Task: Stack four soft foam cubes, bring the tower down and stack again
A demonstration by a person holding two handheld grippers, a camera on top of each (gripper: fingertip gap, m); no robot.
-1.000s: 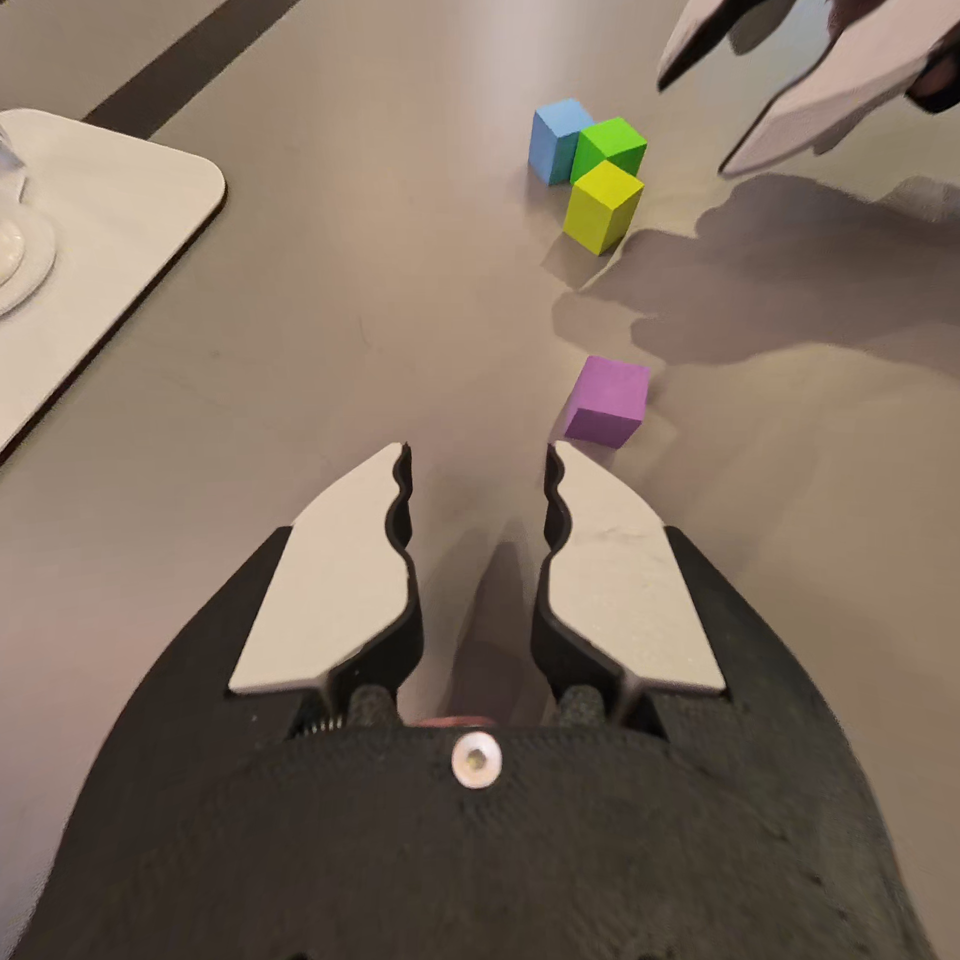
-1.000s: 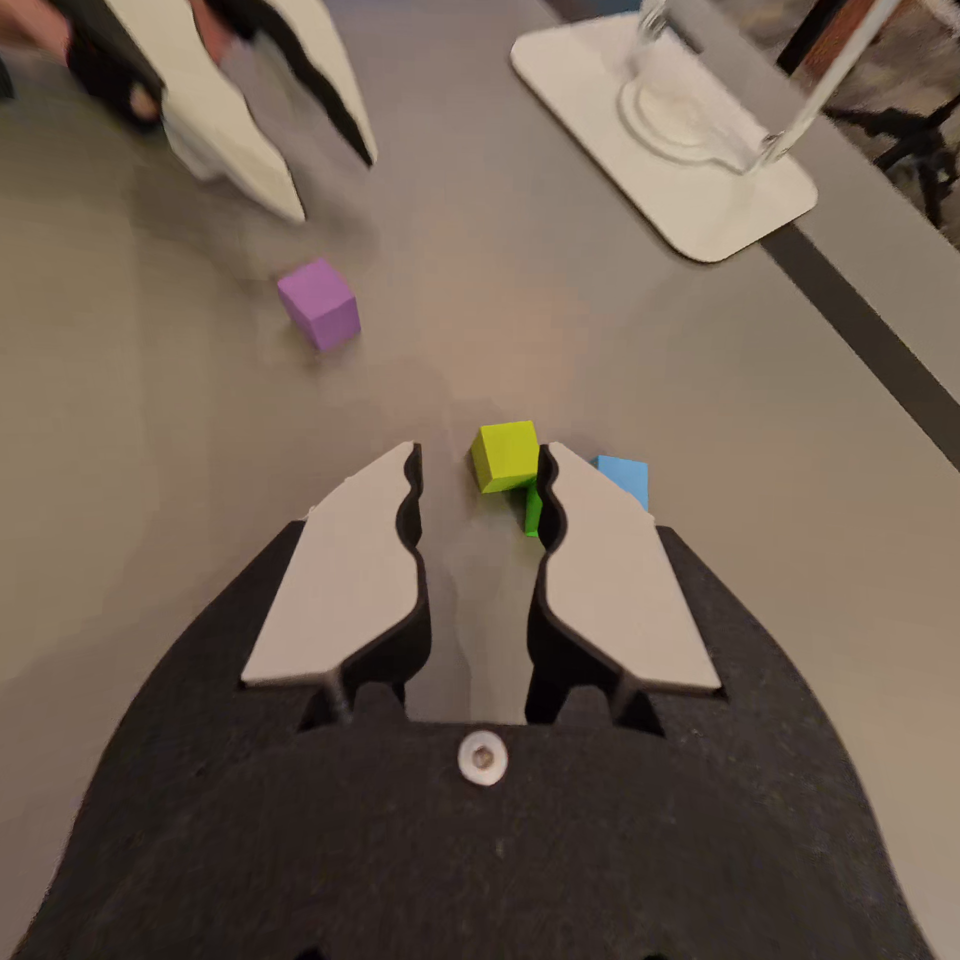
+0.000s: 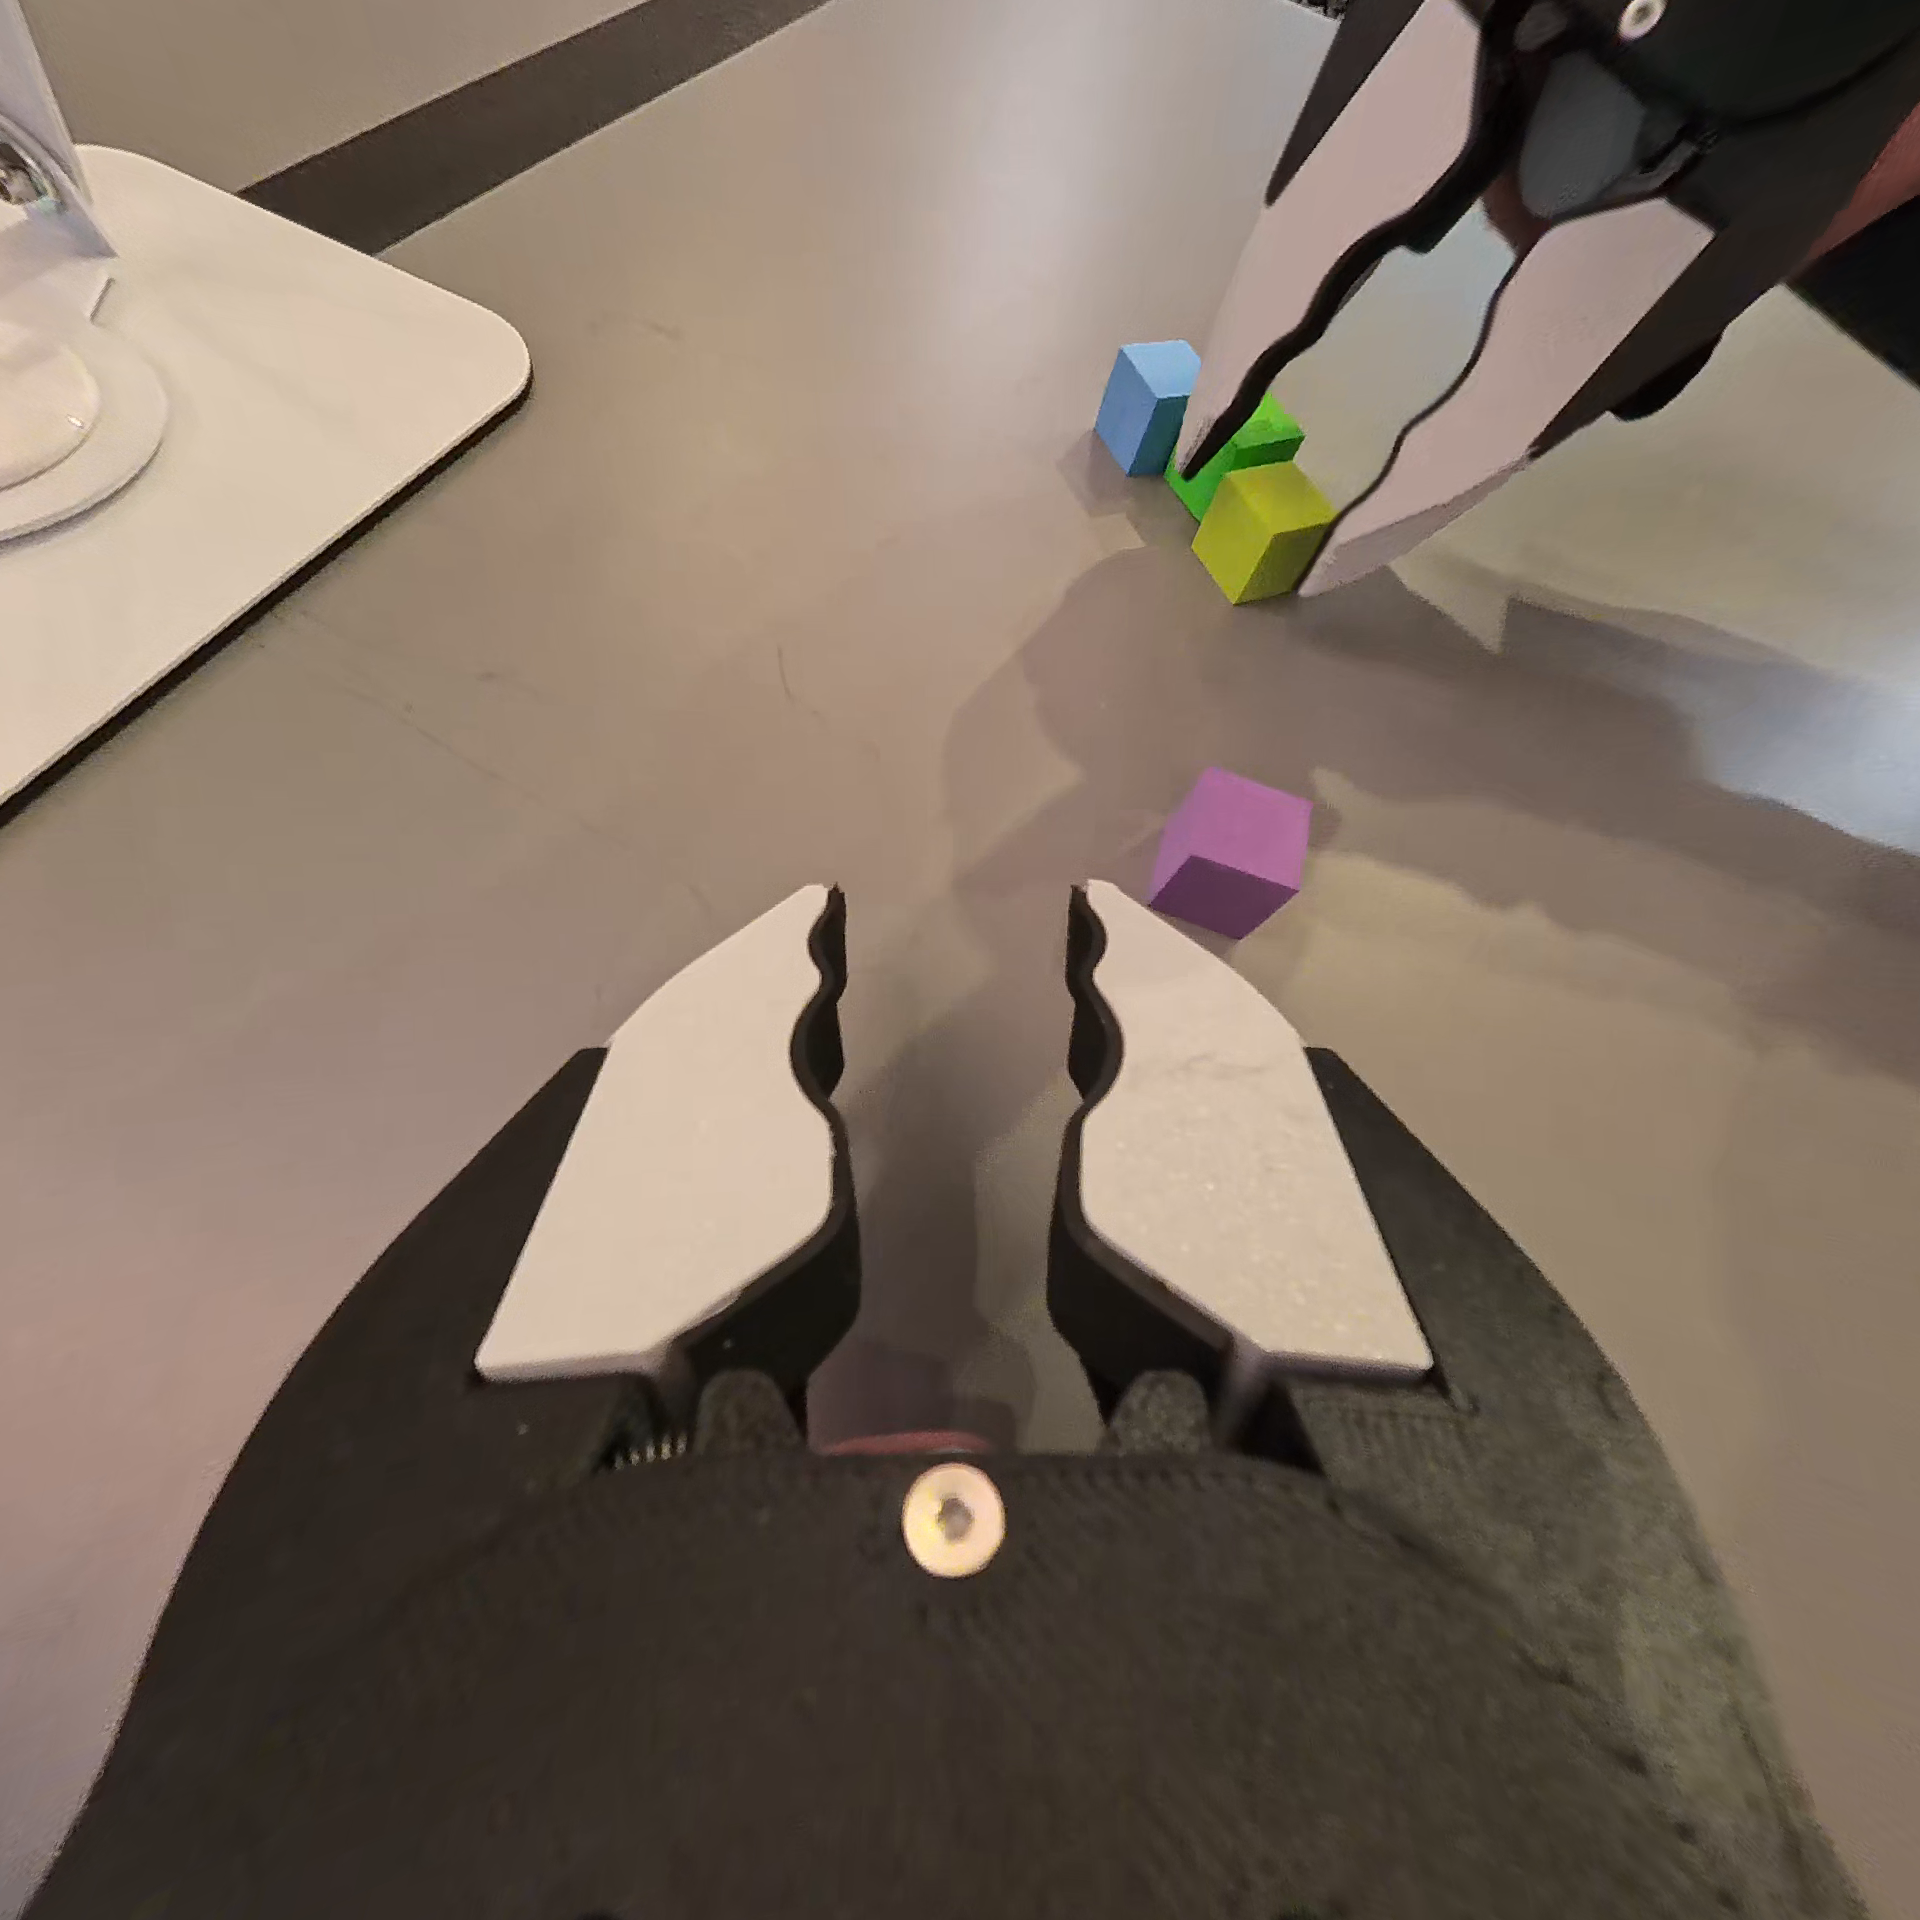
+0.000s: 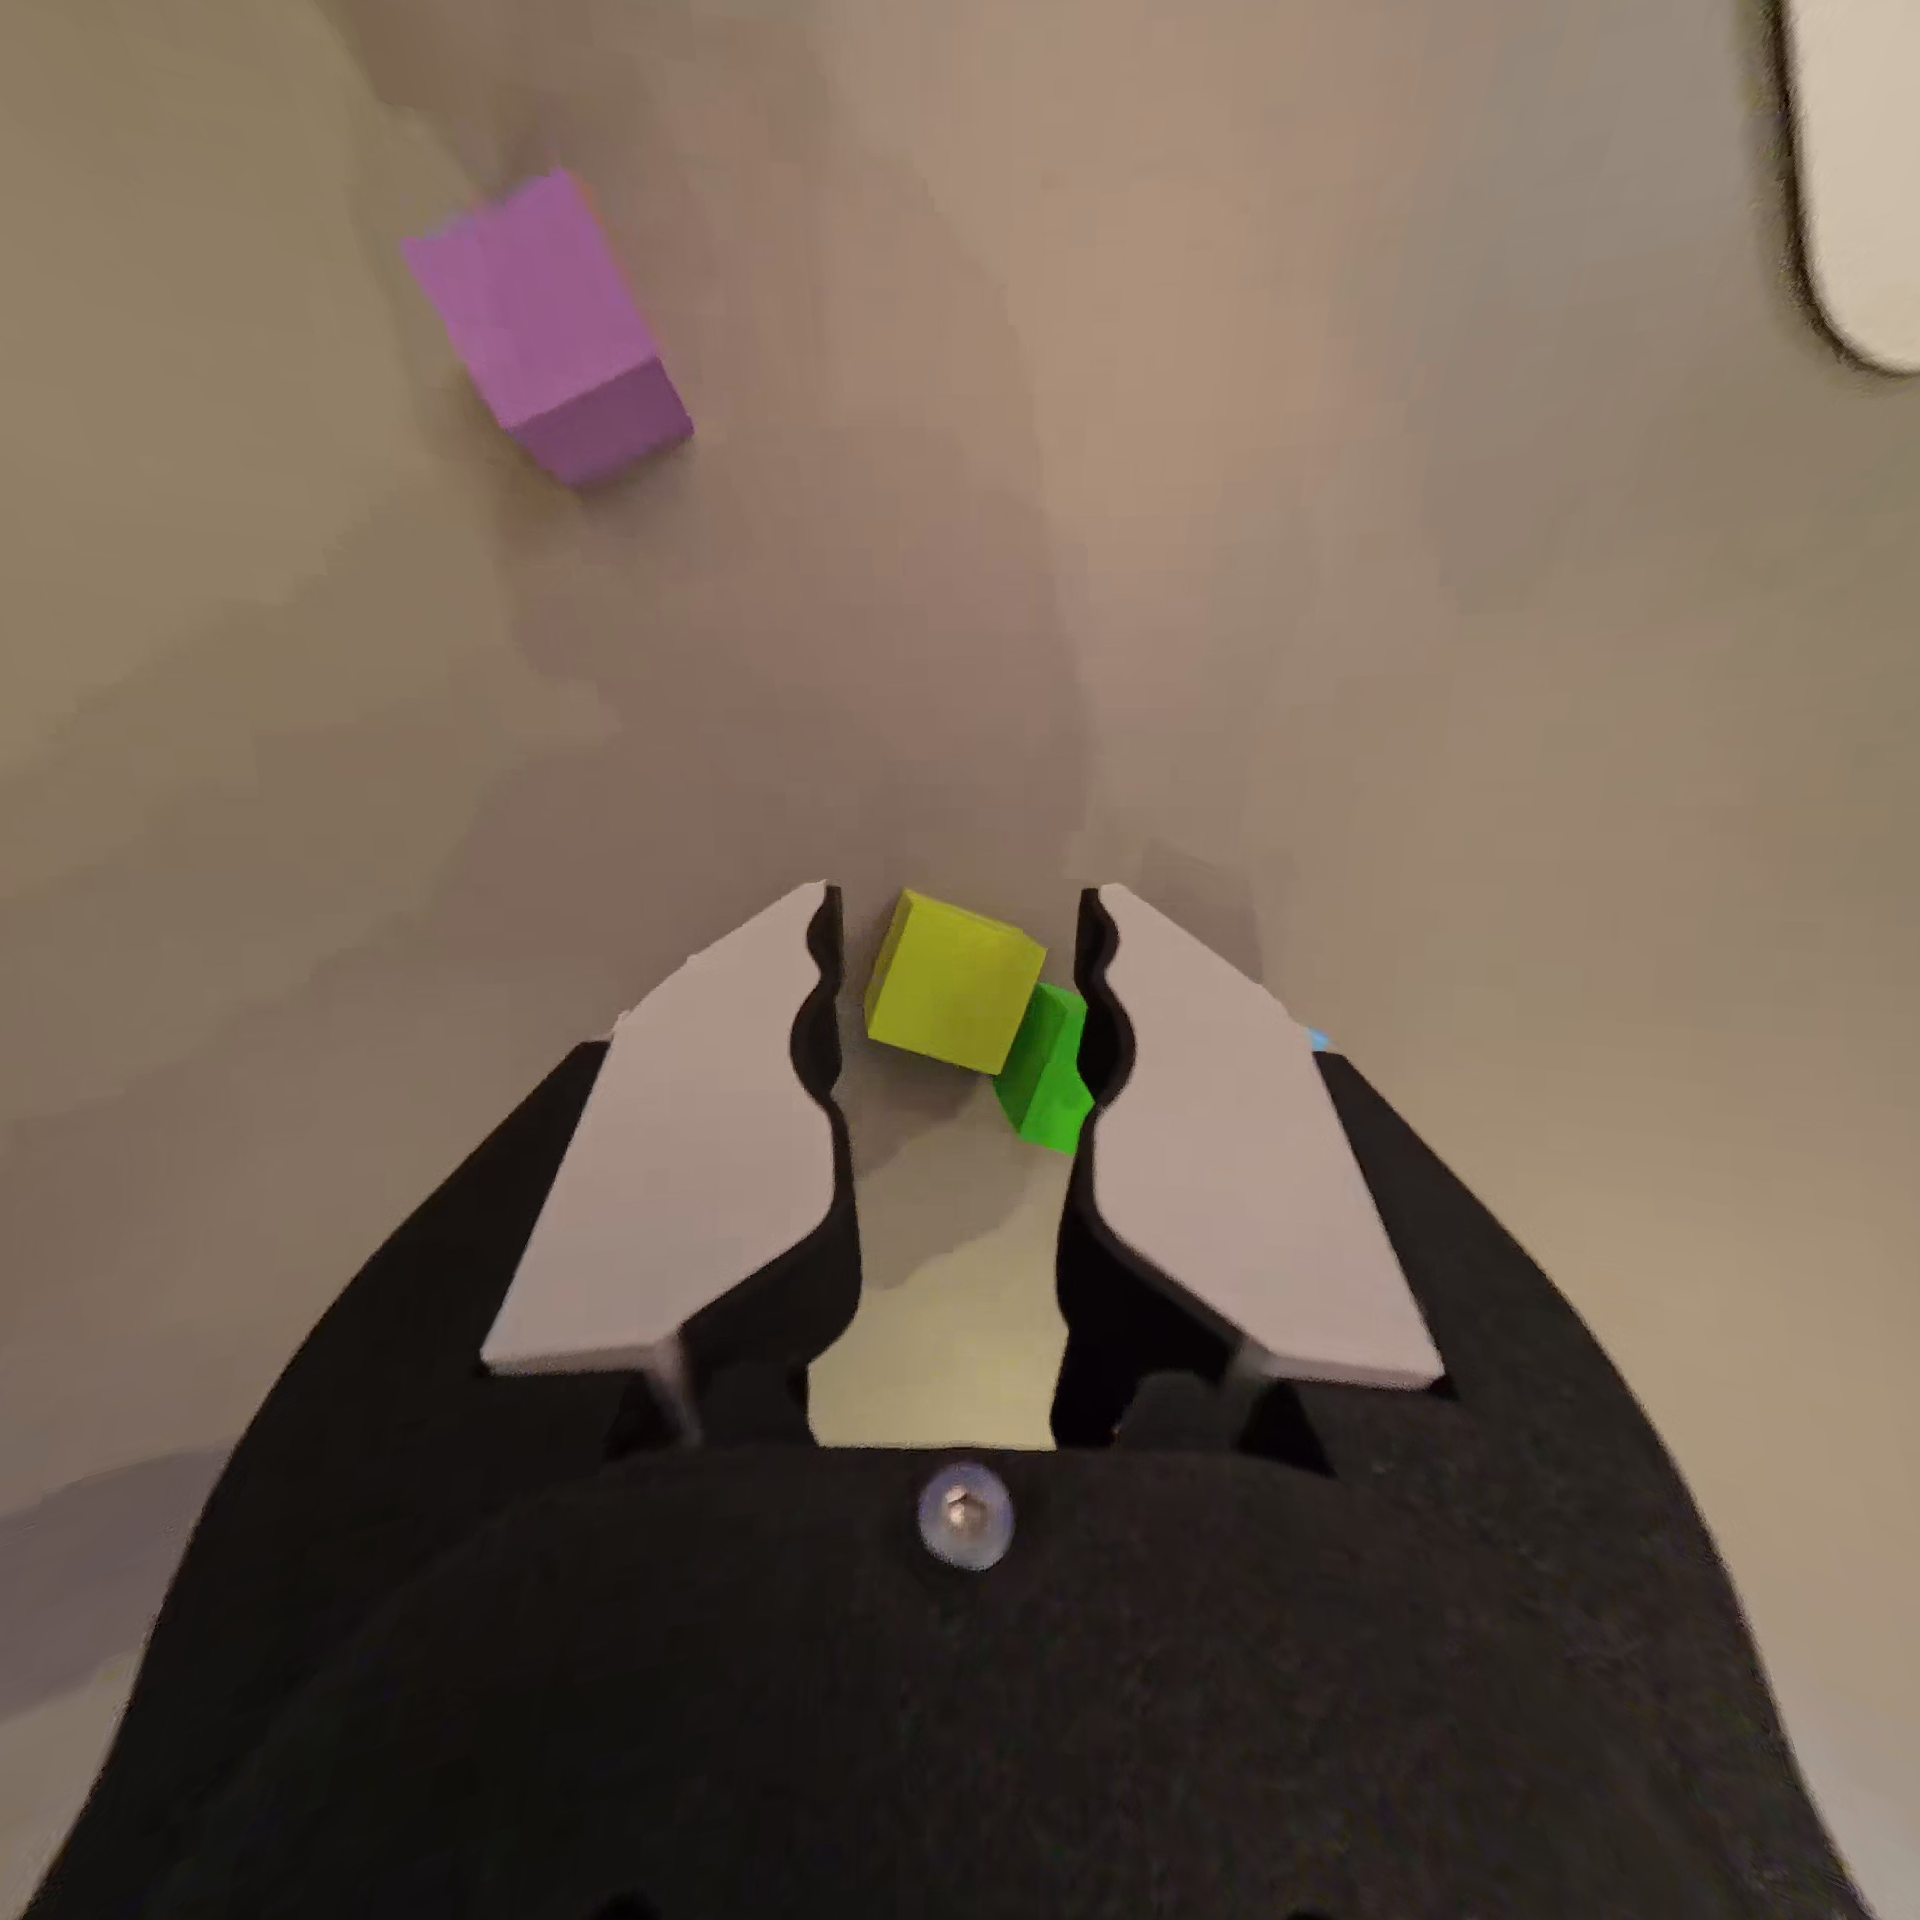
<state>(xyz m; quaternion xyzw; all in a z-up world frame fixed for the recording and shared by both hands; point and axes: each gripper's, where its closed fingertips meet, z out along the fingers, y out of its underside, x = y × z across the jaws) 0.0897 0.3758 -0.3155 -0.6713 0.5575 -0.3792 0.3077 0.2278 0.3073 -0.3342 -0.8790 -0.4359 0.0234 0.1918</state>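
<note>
right gripper [image 4: 956, 904] lowered around yellow cube [image 4: 951, 982], pads not touching

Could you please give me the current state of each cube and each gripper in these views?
Left gripper: open, nothing between its fingers.
Right gripper: open, straddling the yellow cube, gap at both pads.
Yellow cube: on the table, against the green cube.
Green cube: on the table, partly hidden.
Blue cube: on the table.
Purple cube: on the table, apart, unstacked.
</note>
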